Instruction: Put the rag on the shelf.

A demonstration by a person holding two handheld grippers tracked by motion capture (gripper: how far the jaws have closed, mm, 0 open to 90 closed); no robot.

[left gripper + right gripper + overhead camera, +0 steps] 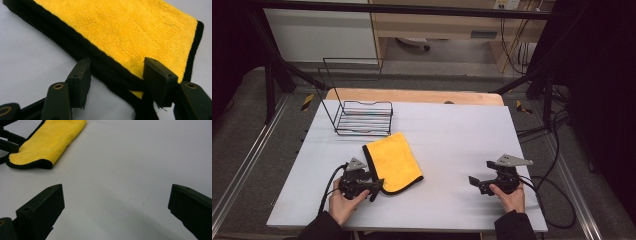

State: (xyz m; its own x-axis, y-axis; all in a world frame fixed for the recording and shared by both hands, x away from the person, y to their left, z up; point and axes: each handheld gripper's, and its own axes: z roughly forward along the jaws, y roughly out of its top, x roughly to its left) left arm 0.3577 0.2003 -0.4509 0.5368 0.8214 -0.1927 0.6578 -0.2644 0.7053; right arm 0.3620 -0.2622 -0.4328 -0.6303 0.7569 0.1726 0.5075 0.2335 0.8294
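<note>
1 yellow cloth (392, 161) at 9 o'clock, 1 wire rack (362, 117) at 11. 2 grippers: left (376, 189), right (473, 182).

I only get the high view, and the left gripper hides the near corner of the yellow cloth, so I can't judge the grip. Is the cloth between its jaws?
Observer: Yes. The left gripper view shows the black-hemmed corner of the yellow cloth lying between the jaws of the left gripper. The jaws stand apart and are not pressing on it.
Operator: And the right gripper, is it carrying anything?
Observer: No. In the right gripper view, the right gripper has its jaws wide open, with just bare table between them.
</note>
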